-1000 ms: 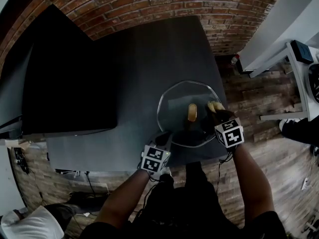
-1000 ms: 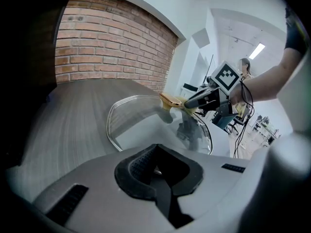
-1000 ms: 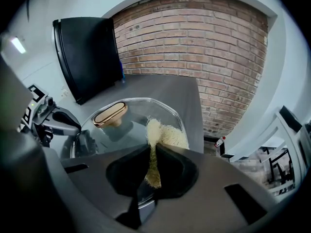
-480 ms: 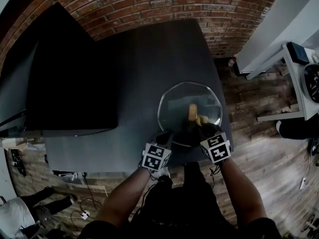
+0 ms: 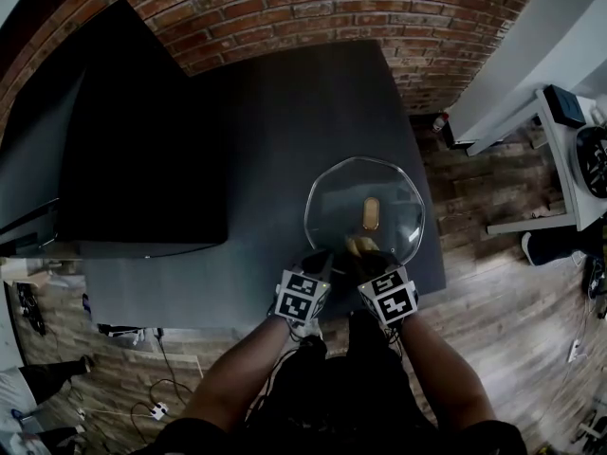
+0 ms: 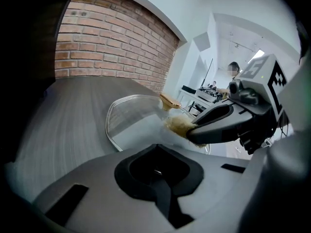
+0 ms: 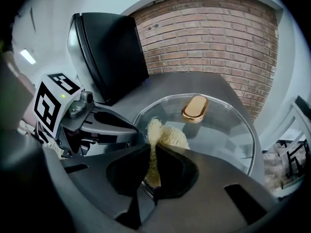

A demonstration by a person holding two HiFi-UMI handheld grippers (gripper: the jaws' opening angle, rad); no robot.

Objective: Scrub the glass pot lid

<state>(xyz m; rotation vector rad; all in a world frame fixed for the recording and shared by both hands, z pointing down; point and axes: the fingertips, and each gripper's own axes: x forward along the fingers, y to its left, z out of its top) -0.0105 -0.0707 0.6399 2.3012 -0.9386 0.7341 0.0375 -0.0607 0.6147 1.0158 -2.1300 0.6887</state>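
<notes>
- One glass lid [image 5: 398,197] lies flat on the dark table [image 5: 285,140], at the near right part of the top and close to its front edge; its tan knob [image 5: 371,213] sits upright at the middle.
- A straw-coloured scrubber [image 7: 163,137] rests on the glass on the person's side of the knob, near it but not touching.
- The right gripper [image 7: 151,152] has its jaws pinched together on that scrubber, which runs up between them and spreads out past the tips onto the lid.
- The left gripper [image 6: 158,166] has its jaws drawn together at the near left rim of the lid; a small glint between the pads suggests they clamp the glass edge, though the grip itself is mostly hidden by the jaw body.
- Both grippers sit side by side at the lid's near edge, their marker cubes almost level in the head view, the left gripper [image 5: 318,262] just beside the right gripper [image 5: 365,254].
- Each gripper shows in the other's view, with the tuft of scrubber [image 6: 177,125] at the tip of the right one.
- A big black screen [image 7: 107,52] stands on the left part of the table, well apart from the lid.
- A brick wall [image 5: 313,8] runs behind the table, and a wood floor [image 5: 474,188] shows to its right.
</notes>
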